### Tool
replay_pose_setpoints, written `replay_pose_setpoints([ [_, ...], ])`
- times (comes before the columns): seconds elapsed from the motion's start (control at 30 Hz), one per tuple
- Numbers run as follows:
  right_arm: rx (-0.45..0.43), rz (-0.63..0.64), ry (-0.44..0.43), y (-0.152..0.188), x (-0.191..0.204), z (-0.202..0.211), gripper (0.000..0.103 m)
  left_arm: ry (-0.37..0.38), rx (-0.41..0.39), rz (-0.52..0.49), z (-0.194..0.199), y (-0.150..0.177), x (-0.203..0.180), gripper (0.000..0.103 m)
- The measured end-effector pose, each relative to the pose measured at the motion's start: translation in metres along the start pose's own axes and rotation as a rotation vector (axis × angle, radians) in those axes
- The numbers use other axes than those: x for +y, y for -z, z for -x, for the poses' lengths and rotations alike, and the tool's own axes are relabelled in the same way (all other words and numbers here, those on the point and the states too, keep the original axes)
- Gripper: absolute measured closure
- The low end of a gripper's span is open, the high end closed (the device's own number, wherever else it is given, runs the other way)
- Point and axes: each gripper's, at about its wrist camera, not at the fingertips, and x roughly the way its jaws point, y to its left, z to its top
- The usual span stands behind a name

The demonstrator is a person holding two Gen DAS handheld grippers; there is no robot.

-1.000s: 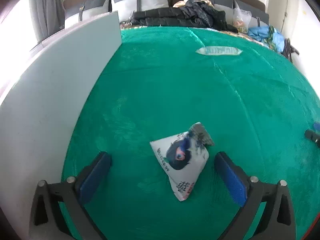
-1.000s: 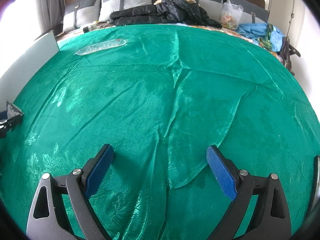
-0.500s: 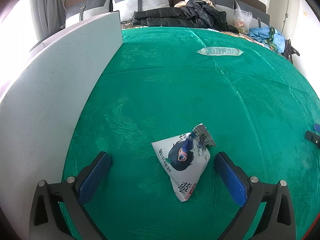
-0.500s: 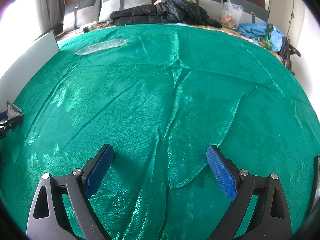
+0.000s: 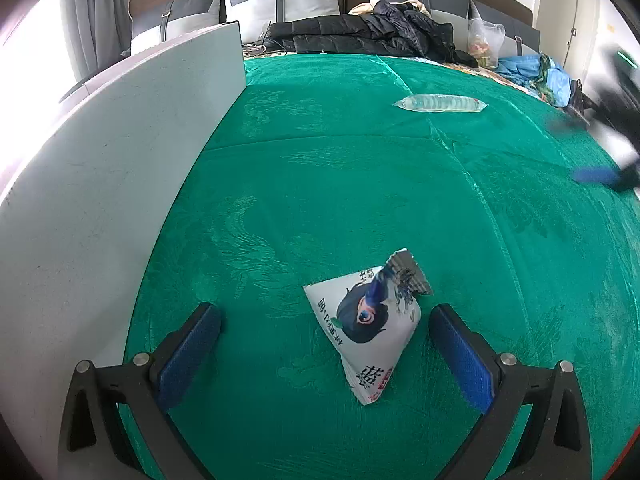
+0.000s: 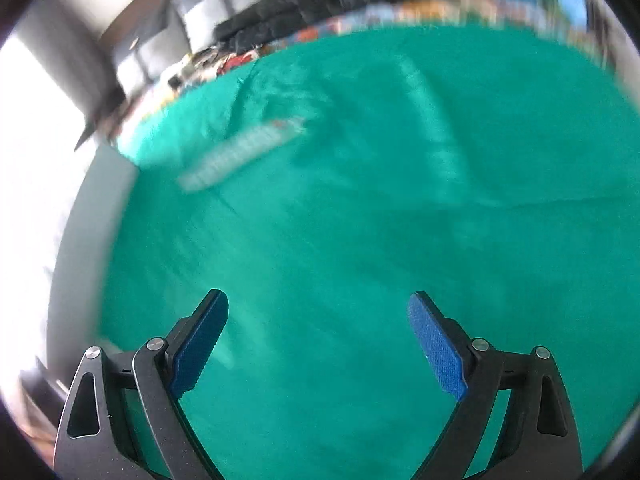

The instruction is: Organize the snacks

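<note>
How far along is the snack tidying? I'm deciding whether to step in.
Nothing looks done yet. The white snack bag lies loose on the green cloth, between the open fingers of the left gripper, which is not touching it. The clear packet lies farther off, untouched. The right gripper is open and empty, its view blurred. Both snacks are left to pick up and put away.

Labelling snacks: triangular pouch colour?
White pouch with dark-blue cartoon print; clearest in left wrist view.
</note>
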Motion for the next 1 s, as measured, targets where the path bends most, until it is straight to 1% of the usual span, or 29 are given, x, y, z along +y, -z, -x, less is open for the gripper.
replay_pose_setpoints([
  [0.07, 0.071, -0.101, -0.046, -0.033, 0.021, -0.033, 0.011, 0.0, 0.0, 0.0, 0.0, 0.0, 0.0, 0.0],
  [0.1, 0.065, -0.114, -0.04, -0.045, 0.031, -0.043, 0.011, 0.0, 0.0, 0.0, 0.0, 0.0, 0.0, 0.0],
  [0.17, 0.017, -0.118, 0.001, -0.069, 0.053, -0.064, 0.011, 0.0, 0.0, 0.0, 0.0, 0.0, 0.0, 0.0],
  [0.23, -0.018, -0.147, 0.028, -0.085, 0.068, -0.085, 0.011, 0.0, 0.0, 0.0, 0.0, 0.0, 0.0, 0.0],
  [0.27, -0.017, -0.173, 0.031, -0.09, 0.071, -0.094, 0.008, 0.0, 0.0, 0.0, 0.0, 0.0, 0.0, 0.0],
  [0.3, -0.022, -0.193, 0.037, -0.094, 0.073, -0.102, 0.009, 0.0, 0.0, 0.0, 0.0, 0.0, 0.0, 0.0],
  [0.33, -0.061, -0.194, 0.067, -0.097, 0.079, -0.104, 0.009, 0.0, 0.0, 0.0, 0.0, 0.0, 0.0, 0.0],
  [0.37, -0.064, -0.183, 0.07, -0.101, 0.084, -0.109, 0.01, 0.0, 0.0, 0.0, 0.0, -0.001, 0.0, 0.0],
  [0.4, -0.071, -0.143, 0.11, -0.102, 0.09, -0.111, 0.01, 0.0, 0.0, 0.0, 0.0, -0.001, 0.0, 0.0],
  [0.43, -0.053, -0.045, 0.172, -0.101, 0.101, -0.118, 0.017, -0.001, 0.0, -0.001, 0.0, -0.001, 0.0, 0.0],
  [0.47, -0.041, 0.059, 0.248, -0.098, 0.11, -0.121, 0.041, -0.001, 0.0, -0.001, -0.001, -0.001, 0.0, 0.0],
  [0.5, -0.049, 0.196, 0.325, -0.089, 0.119, -0.122, 0.057, -0.001, 0.0, -0.001, 0.0, -0.001, 0.0, 0.0],
  [0.53, -0.054, 0.259, 0.343, -0.084, 0.122, -0.121, 0.081, -0.001, 0.0, -0.001, -0.001, -0.001, 0.0, 0.0],
  [0.57, -0.051, 0.317, 0.335, -0.077, 0.12, -0.117, 0.085, -0.001, 0.0, -0.001, -0.001, -0.001, 0.0, 0.0],
  [0.6, -0.042, 0.348, 0.316, -0.073, 0.116, -0.112, 0.085, -0.001, 0.0, -0.001, -0.001, -0.002, -0.001, 0.0],
  [0.67, -0.006, 0.419, 0.31, -0.058, 0.103, -0.099, 0.085, -0.001, 0.001, -0.001, -0.002, -0.002, -0.001, 0.0],
  [0.77, 0.062, 0.507, 0.245, -0.026, 0.073, -0.069, 0.085, -0.001, 0.001, -0.001, -0.002, -0.003, -0.002, 0.0],
  [0.83, 0.088, 0.521, 0.212, 0.003, 0.039, -0.038, 0.085, -0.002, 0.001, -0.001, -0.002, -0.002, -0.002, 0.0],
  [0.87, 0.089, 0.51, 0.208, 0.015, 0.026, -0.027, 0.085, -0.002, 0.001, -0.001, -0.002, -0.002, -0.002, 0.0],
  [0.9, 0.084, 0.482, 0.203, 0.038, 0.002, -0.005, 0.085, -0.002, 0.001, -0.001, -0.002, -0.002, -0.002, 0.0],
  [0.93, 0.077, 0.472, 0.201, 0.051, -0.008, 0.005, 0.085, -0.002, 0.0, -0.001, -0.002, -0.002, -0.002, 0.0],
  [0.97, 0.061, 0.47, 0.207, 0.069, -0.022, 0.016, 0.084, -0.001, 0.0, -0.001, -0.002, -0.002, -0.001, 0.0],
  [1.0, 0.015, 0.486, 0.216, 0.093, -0.036, 0.027, 0.084, -0.001, 0.0, -0.001, -0.002, -0.002, -0.001, 0.0],
])
